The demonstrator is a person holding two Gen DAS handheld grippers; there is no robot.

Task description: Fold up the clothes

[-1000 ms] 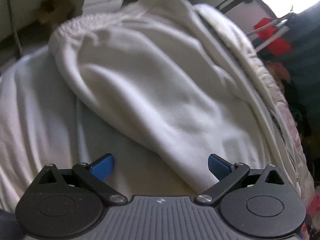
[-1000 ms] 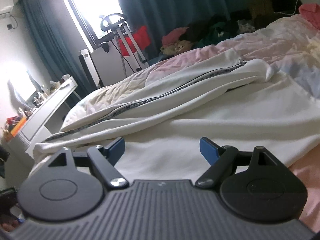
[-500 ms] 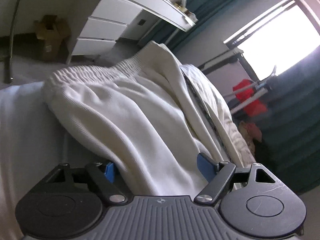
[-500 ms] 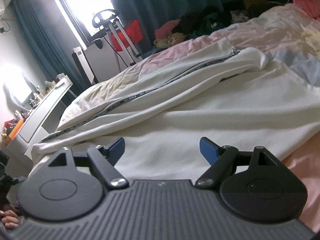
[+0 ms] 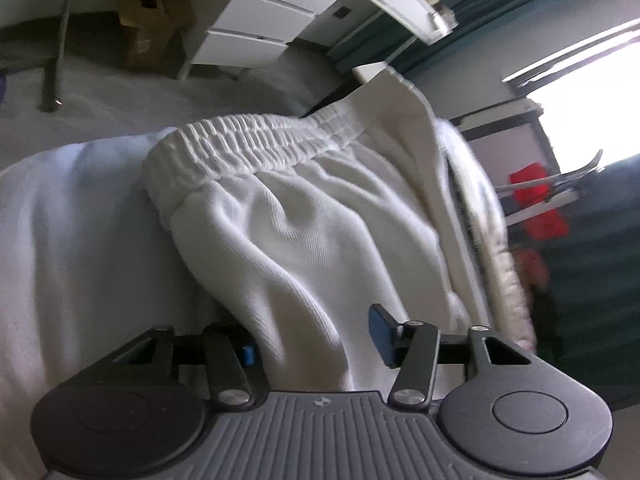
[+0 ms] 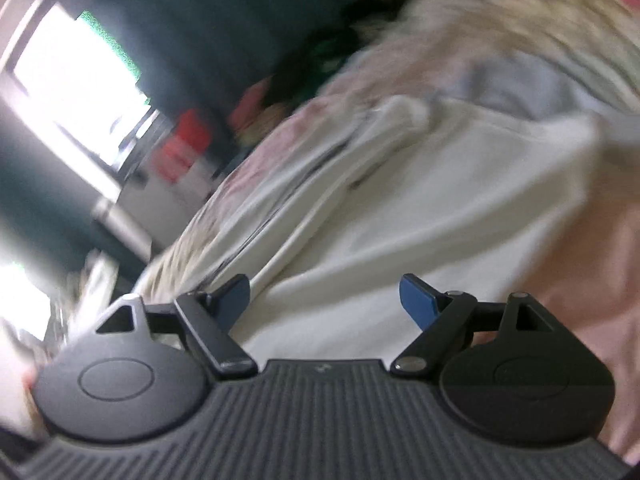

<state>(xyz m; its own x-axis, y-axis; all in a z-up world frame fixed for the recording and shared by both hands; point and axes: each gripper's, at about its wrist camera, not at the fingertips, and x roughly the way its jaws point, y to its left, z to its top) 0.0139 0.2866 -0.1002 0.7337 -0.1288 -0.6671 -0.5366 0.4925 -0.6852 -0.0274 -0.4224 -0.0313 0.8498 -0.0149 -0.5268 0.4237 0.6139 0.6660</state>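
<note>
Folding is only beginning, as I judge it: the white trousers (image 5: 320,232) are lying crumpled on the bed (image 5: 72,248), the elastic waistband (image 5: 256,148) bunched, no neat fold showing yet. The left gripper (image 5: 314,338) is closing its jaws around a ridge of the trouser cloth; the cloth is between them, but a firm pinch I cannot confirm. The right gripper (image 6: 324,302) is standing spread wide over the white cloth (image 6: 420,216), gripping nothing; its view is blurred. Containers: only a cardboard box (image 5: 154,28) on the floor, contents not visible.
</note>
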